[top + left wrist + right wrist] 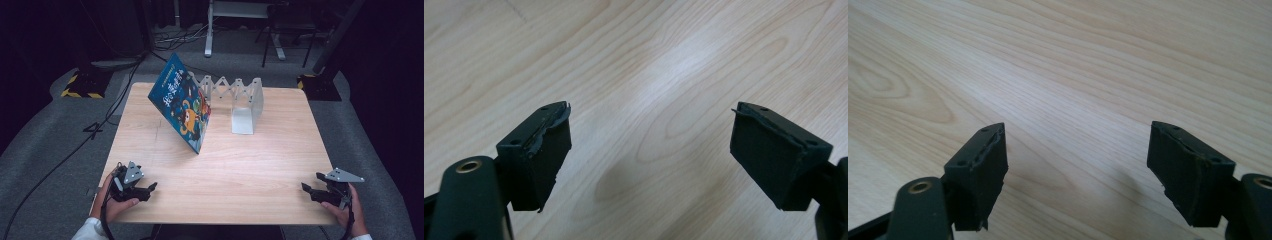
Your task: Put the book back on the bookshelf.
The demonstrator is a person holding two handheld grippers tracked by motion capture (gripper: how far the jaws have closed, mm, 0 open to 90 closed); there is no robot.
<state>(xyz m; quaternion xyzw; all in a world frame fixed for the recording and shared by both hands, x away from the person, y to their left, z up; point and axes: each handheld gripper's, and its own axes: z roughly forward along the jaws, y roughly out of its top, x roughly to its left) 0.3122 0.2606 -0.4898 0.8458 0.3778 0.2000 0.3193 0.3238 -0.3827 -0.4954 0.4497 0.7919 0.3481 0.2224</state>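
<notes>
A blue picture book (183,102) with cartoon figures on its cover leans tilted against the left end of a white folding book rack (239,102) at the back middle of the wooden table (225,170). My left gripper (150,190) rests near the front left corner, held by a hand, its jaws wide apart over bare wood. In the left gripper view the left gripper (651,137) holds nothing. My right gripper (309,189) sits near the front right corner, also open. The right gripper (1078,155) has only wood grain between its black pads (979,167).
The rack's right end plate (243,120) stands on the table with nothing in it. Beyond the table lie grey carpet, cables (75,145) at the left, stand bases with yellow-black tape (80,87) and metal frame legs (210,30) at the back.
</notes>
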